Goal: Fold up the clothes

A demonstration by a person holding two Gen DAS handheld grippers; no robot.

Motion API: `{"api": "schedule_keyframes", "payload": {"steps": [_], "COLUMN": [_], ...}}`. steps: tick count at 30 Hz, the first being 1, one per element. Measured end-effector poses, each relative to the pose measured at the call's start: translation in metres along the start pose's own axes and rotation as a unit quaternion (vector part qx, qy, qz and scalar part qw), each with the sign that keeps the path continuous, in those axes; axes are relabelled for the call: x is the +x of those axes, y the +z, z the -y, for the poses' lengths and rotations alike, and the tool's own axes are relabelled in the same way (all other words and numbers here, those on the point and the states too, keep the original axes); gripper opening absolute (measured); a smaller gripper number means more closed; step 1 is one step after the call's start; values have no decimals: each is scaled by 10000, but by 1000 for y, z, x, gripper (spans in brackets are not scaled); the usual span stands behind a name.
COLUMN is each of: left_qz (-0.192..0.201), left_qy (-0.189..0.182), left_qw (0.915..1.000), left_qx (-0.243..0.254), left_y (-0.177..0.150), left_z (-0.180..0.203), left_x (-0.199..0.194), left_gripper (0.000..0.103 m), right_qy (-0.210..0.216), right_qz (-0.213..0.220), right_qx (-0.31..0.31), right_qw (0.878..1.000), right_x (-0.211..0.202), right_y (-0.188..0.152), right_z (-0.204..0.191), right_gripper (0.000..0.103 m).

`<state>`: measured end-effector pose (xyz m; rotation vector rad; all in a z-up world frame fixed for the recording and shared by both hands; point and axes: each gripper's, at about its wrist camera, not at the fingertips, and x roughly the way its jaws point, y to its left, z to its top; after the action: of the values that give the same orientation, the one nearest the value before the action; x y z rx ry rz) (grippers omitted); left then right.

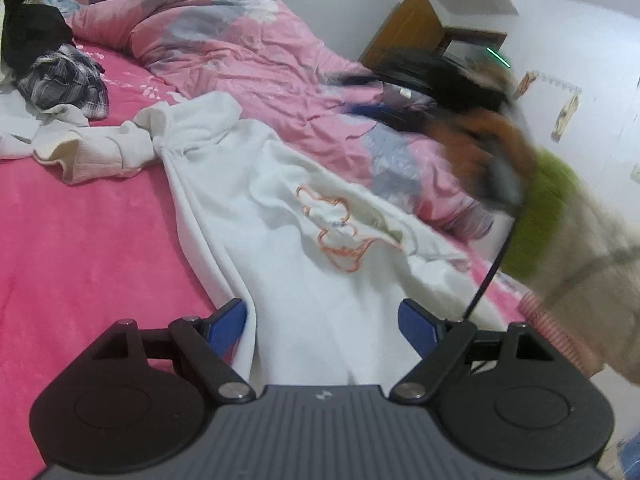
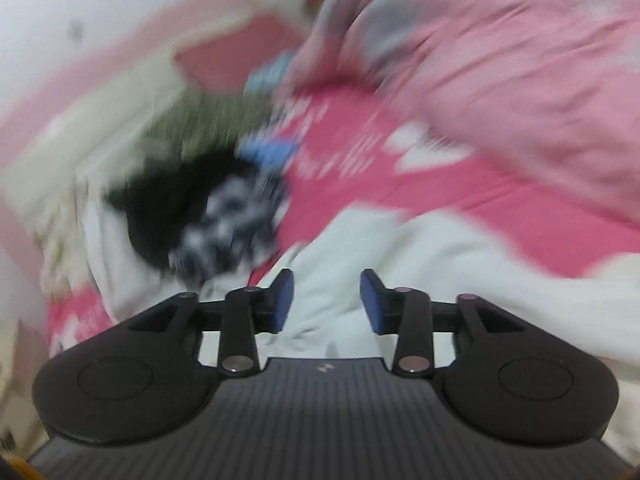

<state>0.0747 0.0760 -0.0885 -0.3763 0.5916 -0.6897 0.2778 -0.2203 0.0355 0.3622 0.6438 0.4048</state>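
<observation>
A white fleece garment with an orange outline embroidery (image 1: 304,240) lies stretched on a bed covered by a bright pink plush sheet (image 1: 80,248), its long axis running from the left tool (image 1: 322,326) in the near foreground away toward the upper left, where a bunched, twisted end with a cream ribbed cuff (image 1: 92,156) points at the far clothes pile. That pile holds a grey-and-white plaid garment (image 1: 66,80) and a black garment (image 1: 32,32), well apart from the tool. A rumpled pink quilt with grey floral print (image 1: 248,48) borders the white garment on its right side; a wooden cabinet (image 1: 404,28) stands beyond by the white wall. A blurred person in a cream and green sleeve (image 1: 560,216) crosses the right edge. The left tool has its blue pads spread wide, the white fabric passing between them without being pinched. In the heavily blurred right wrist view, the right tool (image 2: 327,300) is likewise spread, above white cloth (image 2: 400,264), with the plaid and black pile (image 2: 208,216) ahead to its left
</observation>
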Motion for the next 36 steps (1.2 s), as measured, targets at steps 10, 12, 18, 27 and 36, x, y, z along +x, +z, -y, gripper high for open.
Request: {"api": "schedule_keyframes", "payload": {"steps": [10,12,18,27,36], "left_qz": [24,-206,-678,-543,-495], "left_qy": [-58,27,478,361,245], "left_qw": [9997,9992,9942,9956,9969], "left_qx": [249,339,687,668,555], "left_y": [15,11,-14,-18,-18], "left_z": [37,44,51,45,40], "left_x": [16,32,67,67,66], "left_gripper": [84,83,82,84,84], "right_qy": [-1339,-1456,-1586,-1718,-1762], "right_qz": [817,576,650,857,1057], "right_qx": [1788,2061,2462,2694,2126], "right_qw": [9713,9659,9539,9437,9553], "right_x": [-239,-239,-196,-137,-108], "right_y": [-58,-74,-93,-102,-73], "right_z": [158,181,243,313,332], "right_gripper": [46,46,51,16,12]}}
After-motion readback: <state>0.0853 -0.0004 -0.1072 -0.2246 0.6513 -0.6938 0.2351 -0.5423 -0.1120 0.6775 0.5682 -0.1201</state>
